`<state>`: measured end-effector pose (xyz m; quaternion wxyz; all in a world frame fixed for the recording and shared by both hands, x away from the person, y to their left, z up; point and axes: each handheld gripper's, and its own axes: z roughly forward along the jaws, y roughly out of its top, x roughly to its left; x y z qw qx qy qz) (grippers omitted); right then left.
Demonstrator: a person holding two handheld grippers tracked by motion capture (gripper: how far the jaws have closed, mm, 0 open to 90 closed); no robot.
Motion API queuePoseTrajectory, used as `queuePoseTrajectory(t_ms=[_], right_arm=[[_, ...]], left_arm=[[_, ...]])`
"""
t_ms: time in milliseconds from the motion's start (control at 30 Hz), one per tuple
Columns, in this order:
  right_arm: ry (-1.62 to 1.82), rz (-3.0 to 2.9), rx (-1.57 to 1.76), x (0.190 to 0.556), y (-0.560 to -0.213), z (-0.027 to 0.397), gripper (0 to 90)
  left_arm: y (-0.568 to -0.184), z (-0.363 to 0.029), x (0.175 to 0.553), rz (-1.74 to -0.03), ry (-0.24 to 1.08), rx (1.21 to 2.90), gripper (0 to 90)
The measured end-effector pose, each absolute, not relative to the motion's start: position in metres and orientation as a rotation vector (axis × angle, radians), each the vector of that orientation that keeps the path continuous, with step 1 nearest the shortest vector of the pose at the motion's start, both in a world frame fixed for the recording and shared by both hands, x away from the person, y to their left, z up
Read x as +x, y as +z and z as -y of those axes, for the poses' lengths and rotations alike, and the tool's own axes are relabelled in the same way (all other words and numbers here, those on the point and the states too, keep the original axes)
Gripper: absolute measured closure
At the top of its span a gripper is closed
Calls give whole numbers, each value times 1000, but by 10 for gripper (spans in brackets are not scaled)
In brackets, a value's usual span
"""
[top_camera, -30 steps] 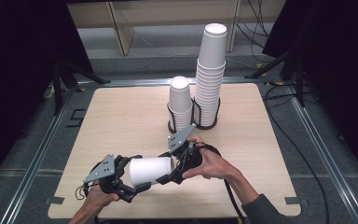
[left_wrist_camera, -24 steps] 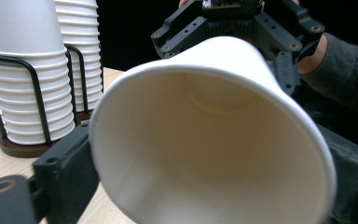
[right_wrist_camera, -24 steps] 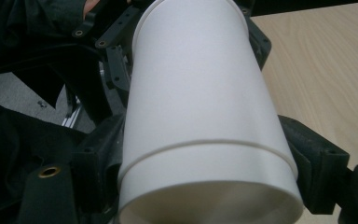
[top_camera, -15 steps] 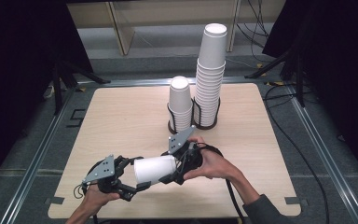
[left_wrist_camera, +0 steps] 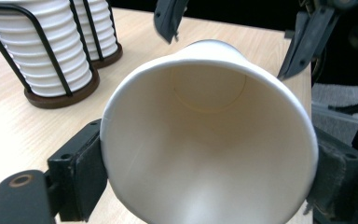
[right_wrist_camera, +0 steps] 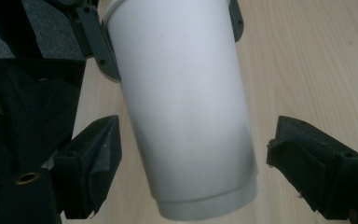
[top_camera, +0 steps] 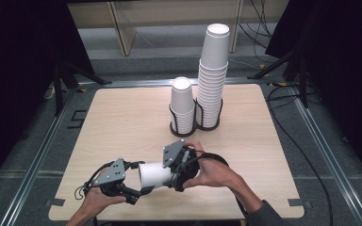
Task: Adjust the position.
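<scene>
A white paper cup [top_camera: 153, 175] lies on its side above the table's front edge, between my two grippers. My left gripper [top_camera: 141, 181] has just closed its jaws and is shut on the cup's mouth. In the left gripper view its pads [left_wrist_camera: 81, 172] press the rim of the cup [left_wrist_camera: 205, 140] from both sides. My right gripper [top_camera: 172, 176] stands open around the cup's base. The right gripper view shows gaps between its pads [right_wrist_camera: 93, 158] and the cup [right_wrist_camera: 186, 107].
Two stacks of white cups stand in black wire holders at the middle back of the wooden table [top_camera: 122, 122]: a short stack [top_camera: 182, 106] and a tall stack [top_camera: 213, 75]. The person's hands hold both grippers near the front edge.
The left gripper's jaws have drawn in onto the cup's mouth. Both hands and the cup stay in about the same place.
</scene>
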<state>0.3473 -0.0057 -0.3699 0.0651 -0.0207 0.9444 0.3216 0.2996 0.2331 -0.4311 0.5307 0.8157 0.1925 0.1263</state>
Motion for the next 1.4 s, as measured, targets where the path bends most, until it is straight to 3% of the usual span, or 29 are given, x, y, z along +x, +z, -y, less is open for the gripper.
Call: queuePoseTrajectory(t_ms=[700,1333,1367,1400], right_arm=[[806,-2916,-244,344,-406,-20,201],[971,-2942,-164,354,-407,-4,218],[965,-2926,-111,359,-406,1,218],[965,-2926,-111,359,-406,1,218]], left_arm=[[-428,-221,291,-383,307,2089,123],[-428,-235,296,-418,325,1875,94],[-428,-237,296,-416,336,1862,163],[-427,-239,295,-432,339,1843,163]])
